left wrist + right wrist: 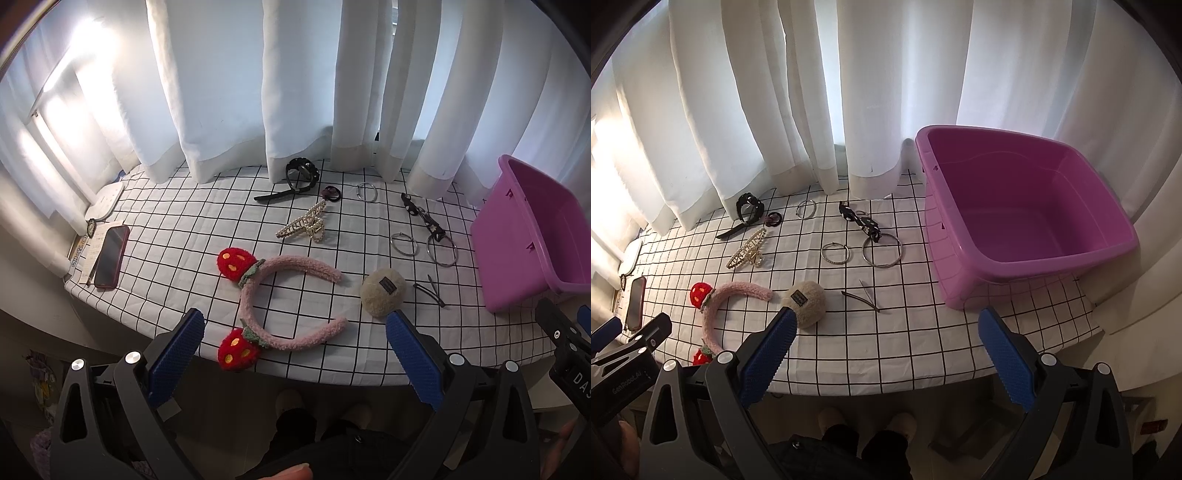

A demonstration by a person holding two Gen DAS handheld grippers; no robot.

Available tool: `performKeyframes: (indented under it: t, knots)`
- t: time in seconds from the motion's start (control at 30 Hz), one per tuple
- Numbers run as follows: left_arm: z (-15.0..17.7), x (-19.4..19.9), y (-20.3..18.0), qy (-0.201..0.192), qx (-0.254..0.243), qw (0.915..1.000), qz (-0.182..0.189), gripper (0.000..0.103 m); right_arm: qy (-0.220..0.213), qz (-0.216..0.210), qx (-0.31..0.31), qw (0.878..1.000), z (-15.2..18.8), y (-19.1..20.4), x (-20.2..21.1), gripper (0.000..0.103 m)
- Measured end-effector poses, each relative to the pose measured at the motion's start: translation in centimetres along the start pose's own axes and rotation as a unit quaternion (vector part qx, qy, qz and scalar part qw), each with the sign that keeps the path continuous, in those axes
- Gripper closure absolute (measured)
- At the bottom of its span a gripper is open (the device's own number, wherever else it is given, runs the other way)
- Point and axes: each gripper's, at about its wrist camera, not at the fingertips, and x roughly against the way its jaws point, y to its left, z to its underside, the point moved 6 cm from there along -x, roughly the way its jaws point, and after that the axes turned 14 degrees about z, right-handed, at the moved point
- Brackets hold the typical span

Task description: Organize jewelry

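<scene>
A pink fuzzy headband (258,291) (738,291) with red strawberry ears lies near the table's front edge. Beside it sits a beige fluffy clip (382,293) (809,302). Farther back lie a pearl claw clip (304,225) (748,253), a black watch (301,173) (748,208), a dark hair tie (331,193), silver hoops (441,249) (882,251), a black dotted bow (421,216) (858,221) and thin hairpins (430,290) (866,299). An empty purple tub (1030,218) (528,236) stands at the right. My left gripper (295,343) hangs open before the headband. My right gripper (886,343) is open, holding nothing.
A white cloth with a black grid (177,236) (916,332) covers the table. White curtains (221,85) hang along its far edge. A phone (110,256) and papers lie at the left end. The person's feet (868,417) show below the front edge.
</scene>
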Motion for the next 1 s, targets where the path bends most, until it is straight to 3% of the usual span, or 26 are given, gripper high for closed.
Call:
performKeyframes:
  t: [0.77,1.0]
  knots:
    - [0.2,0.5,0.5,-0.002,0.002,1.0000,0.000,0.006,-0.002,-0.008,0.003,1.000,0.2,0.1,-0.1,0.009]
    - [0.9,-0.2,2.4,-0.009,0.039,0.9989,0.023,0.006,0.000,-0.017,0.025,1.000,1.0,1.2,-1.1,0.009]
